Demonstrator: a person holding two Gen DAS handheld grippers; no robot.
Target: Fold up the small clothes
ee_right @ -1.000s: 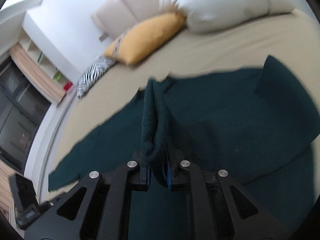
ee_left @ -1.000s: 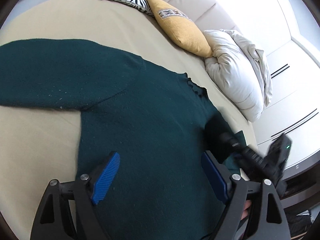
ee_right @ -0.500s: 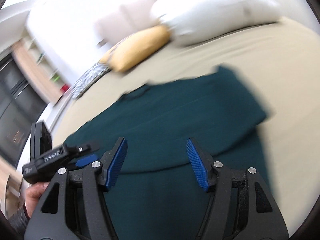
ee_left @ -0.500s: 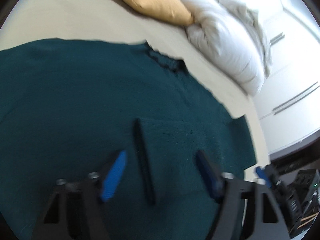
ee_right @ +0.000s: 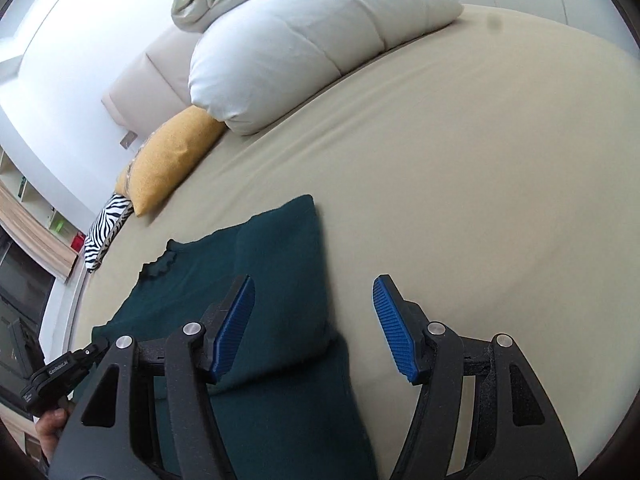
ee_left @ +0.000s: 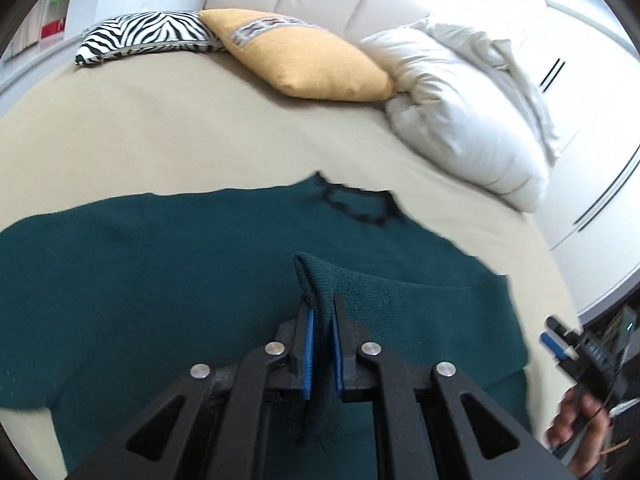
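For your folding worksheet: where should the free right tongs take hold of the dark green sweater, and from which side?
Take the sweater's folded sleeve edge lying between the open right tongs, coming from the bare bedsheet side: that doubled edge is raised and reachable.

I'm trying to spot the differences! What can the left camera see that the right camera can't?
Only the left view shows the left claw shut on a sweater cuff, and the sweater's wide left part. Only the right view shows the right claw open with nothing in it, and the sleeve folded over the sweater. Both show the sweater on the bed, the yellow pillow, the zebra pillow and the white duvet.
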